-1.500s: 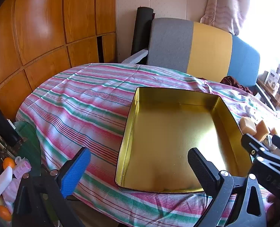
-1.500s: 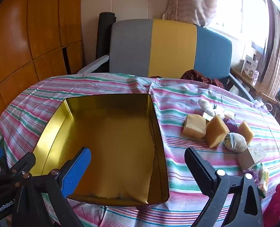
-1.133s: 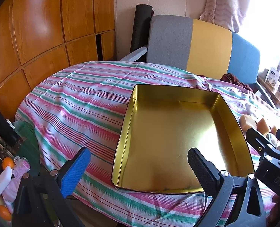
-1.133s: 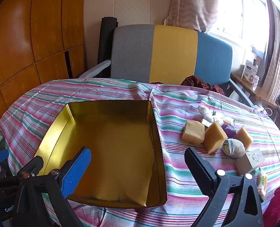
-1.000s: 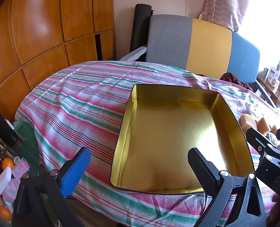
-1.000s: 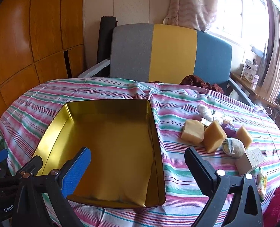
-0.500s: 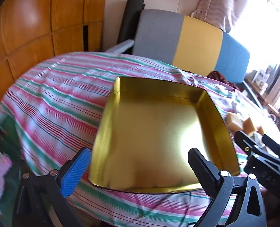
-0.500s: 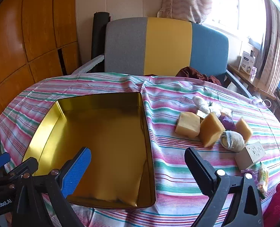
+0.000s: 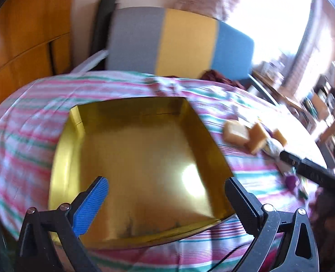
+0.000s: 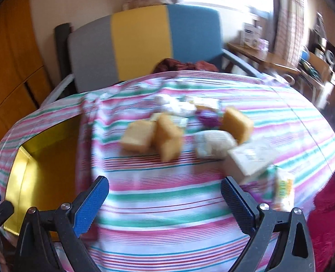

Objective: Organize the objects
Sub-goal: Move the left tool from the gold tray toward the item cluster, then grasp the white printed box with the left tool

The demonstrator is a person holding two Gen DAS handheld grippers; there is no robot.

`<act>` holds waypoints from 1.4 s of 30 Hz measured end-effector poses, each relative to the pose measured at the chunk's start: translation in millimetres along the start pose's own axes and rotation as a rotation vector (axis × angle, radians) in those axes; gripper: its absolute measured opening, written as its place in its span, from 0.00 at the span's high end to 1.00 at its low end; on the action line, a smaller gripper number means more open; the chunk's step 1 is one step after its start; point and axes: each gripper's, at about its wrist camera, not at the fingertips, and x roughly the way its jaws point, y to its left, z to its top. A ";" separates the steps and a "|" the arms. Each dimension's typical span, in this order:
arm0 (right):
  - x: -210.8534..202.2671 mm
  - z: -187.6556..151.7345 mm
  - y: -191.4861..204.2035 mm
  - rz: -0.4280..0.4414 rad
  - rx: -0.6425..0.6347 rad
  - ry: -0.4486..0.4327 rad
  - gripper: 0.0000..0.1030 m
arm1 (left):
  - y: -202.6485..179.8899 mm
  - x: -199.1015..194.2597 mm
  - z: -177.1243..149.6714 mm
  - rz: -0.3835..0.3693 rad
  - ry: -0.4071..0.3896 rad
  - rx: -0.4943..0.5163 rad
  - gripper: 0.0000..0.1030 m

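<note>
Both my left gripper and right gripper gape wide, empty; gold tray left, soap blocks right.

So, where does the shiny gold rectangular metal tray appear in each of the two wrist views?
Left wrist view: the shiny gold rectangular metal tray fills the centre, just ahead of the open left gripper.
Right wrist view: only part of the tray shows, at the left edge, left of the open right gripper.
Shared landmark: the tan sponge-like blocks on the striped tablecloth.
</note>
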 end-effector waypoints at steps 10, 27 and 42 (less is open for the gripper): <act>-9.4 17.5 -161.5 -0.149 0.342 0.032 0.02 | -126.5 40.9 38.7 -0.313 0.037 0.296 0.00; -0.7 -4.5 -239.1 0.162 0.694 -0.074 0.02 | -304.9 131.7 48.3 -0.366 0.174 0.667 0.03; 6.9 -3.4 -245.5 0.172 0.718 -0.058 0.02 | -367.1 182.2 21.6 -0.434 0.208 0.899 0.48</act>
